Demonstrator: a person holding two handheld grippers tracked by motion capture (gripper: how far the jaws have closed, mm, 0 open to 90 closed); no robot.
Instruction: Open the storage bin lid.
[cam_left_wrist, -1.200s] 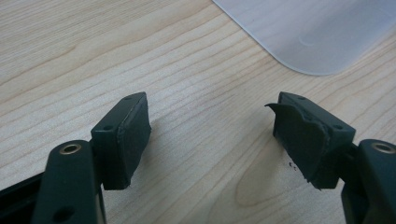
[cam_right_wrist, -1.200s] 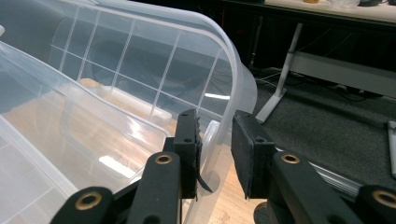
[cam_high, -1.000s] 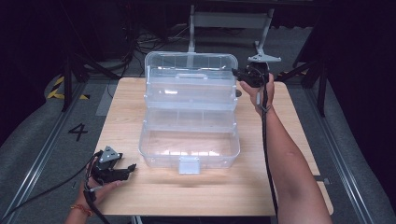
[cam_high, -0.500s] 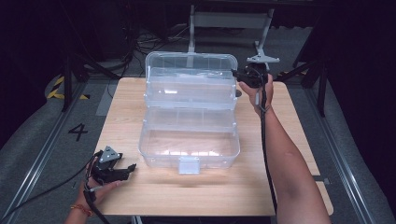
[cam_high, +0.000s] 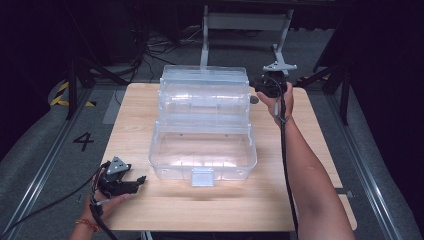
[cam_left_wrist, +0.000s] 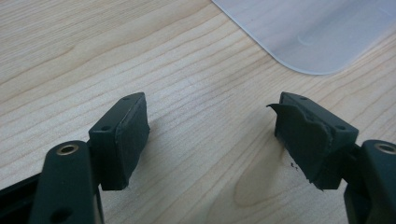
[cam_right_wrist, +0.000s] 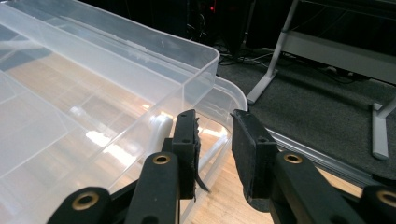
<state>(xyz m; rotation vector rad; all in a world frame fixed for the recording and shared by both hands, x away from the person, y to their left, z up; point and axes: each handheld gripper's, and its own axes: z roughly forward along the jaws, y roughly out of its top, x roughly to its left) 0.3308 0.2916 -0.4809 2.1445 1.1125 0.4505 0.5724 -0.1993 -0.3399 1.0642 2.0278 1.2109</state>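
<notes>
The left gripper (cam_high: 140, 181) (cam_left_wrist: 210, 135) is held with its fingers (cam_left_wrist: 126, 135) wide apart over the bare wooden table (cam_high: 310, 130), and nothing is gripped or touched between them. The left hand (cam_high: 107, 202) is rested on the table at about 7 o'clock from the clear plastic box (cam_high: 202, 150) (cam_left_wrist: 317, 32) (cam_right_wrist: 93, 93), which stands opened out at the table's middle. The right gripper (cam_high: 256, 92) (cam_right_wrist: 215, 149) is drawn almost together, having just been closed a little more; the box's corner rim is seen at the narrow gap, but whether it is pressed cannot be told. The right arm is stretched forward, with the gripper levelled at the box's 2 o'clock corner. Compared with the earlier frames, neither hand nor the box is seen to have shifted.
</notes>
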